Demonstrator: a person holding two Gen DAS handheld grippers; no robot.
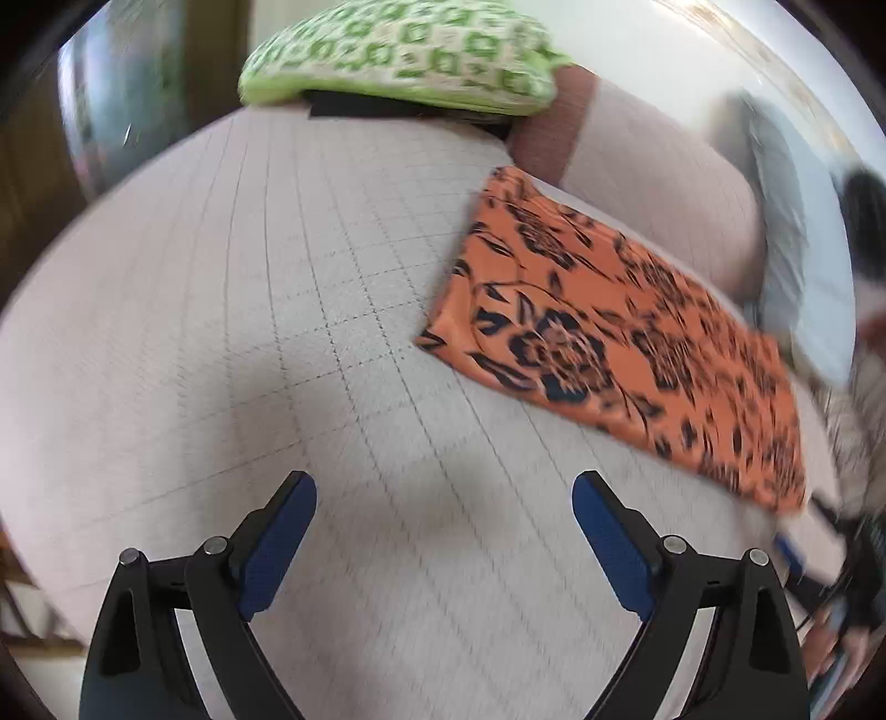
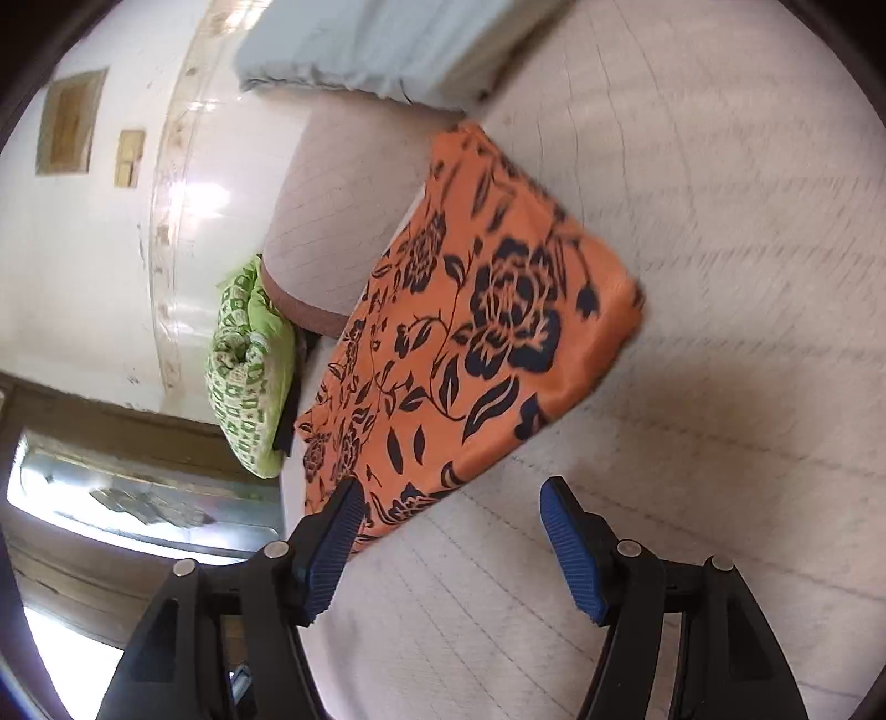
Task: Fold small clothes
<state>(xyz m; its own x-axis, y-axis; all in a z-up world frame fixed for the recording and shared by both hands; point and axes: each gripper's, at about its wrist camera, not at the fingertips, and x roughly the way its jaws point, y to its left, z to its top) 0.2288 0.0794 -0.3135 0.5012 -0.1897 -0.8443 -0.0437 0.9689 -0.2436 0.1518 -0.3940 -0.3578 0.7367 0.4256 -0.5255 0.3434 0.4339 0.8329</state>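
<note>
An orange cloth with a dark floral print (image 1: 626, 338) lies flat and folded on the pale grid-lined bed cover (image 1: 277, 332). It also shows in the right wrist view (image 2: 470, 332). My left gripper (image 1: 444, 490) is open and empty above the bare cover, left of and below the cloth. My right gripper (image 2: 452, 495) is open and empty, its left fingertip (image 2: 346, 498) over the cloth's near corner.
A green-and-white patterned pillow (image 1: 398, 50) lies at the bed's far edge, also in the right wrist view (image 2: 249, 376). A light blue folded cloth (image 2: 387, 44) sits beyond the orange one. A pale bolster (image 1: 653, 188) lies behind it.
</note>
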